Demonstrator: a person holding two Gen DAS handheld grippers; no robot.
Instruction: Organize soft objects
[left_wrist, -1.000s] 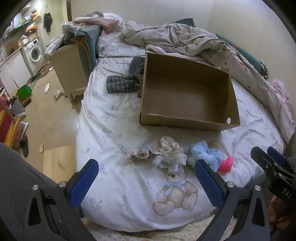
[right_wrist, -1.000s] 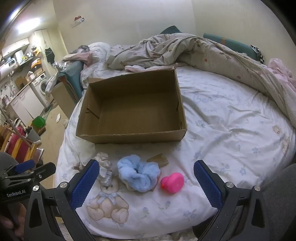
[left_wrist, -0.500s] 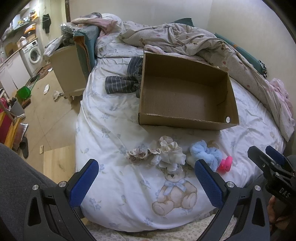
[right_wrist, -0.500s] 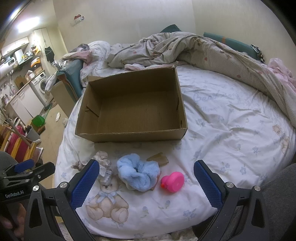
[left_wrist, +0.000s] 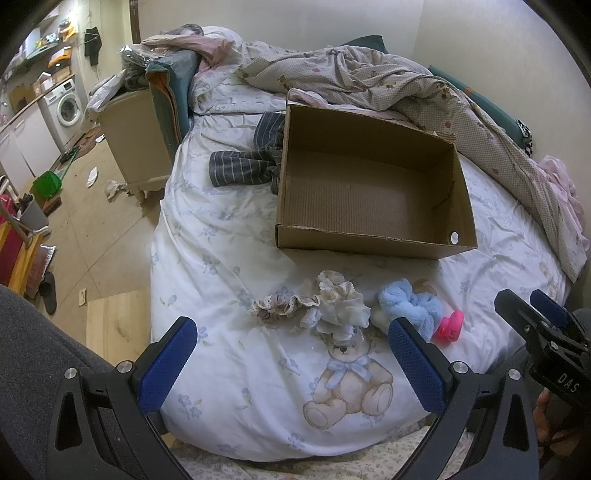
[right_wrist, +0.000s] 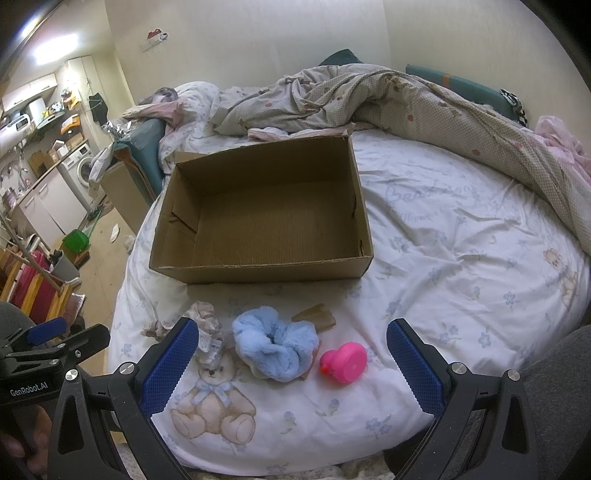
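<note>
**At frame centre, box empty – sorting not begun**

Centre of both views: cardboard box (right_wrist: 260, 218) on the bed (right_wrist: 461, 258), open top, nothing inside as far as either cam shows. So judged from the layout, zero items stowed and all pickups remain.

Lower centre of right wrist view, w/ all soft items loose on the sheet in front of the box's near wall:
- blue fluffy scrunchie (right_wrist: 275, 349), just right of the left pad
- pink rubber duck (right_wrist: 344, 362), just beside the blue one, to its right
- cream ruffled scrunchie (left_wrist: 341, 308), lower centre of left wrist view
- beige lace-edged scrunchie (left_wrist: 282, 306), touching the cream one on its left
- small brown piece (right_wrist: 316, 319) behind the blue scrunchie – can't tell what it is

Left gripper (left_wrist: 291, 360): jaws spread wide, nothing between them, hovering above the cream/beige pair at bottom of its frame. Right gripper (right_wrist: 291, 360): also spread wide, empty, blue scrunchie and duck sitting in the gap beyond its pads. Neither touches an item.

Upper left of left view: striped grey cloth (left_wrist: 245, 164) bunched against the box's left wall, outside it; may or may not count as part of the job. Rumpled duvet (right_wrist: 406, 99) across the upper frame.

Left to do, prob.: grab each item and drop it in the box. All four plus maybe the brown bit.
</note>
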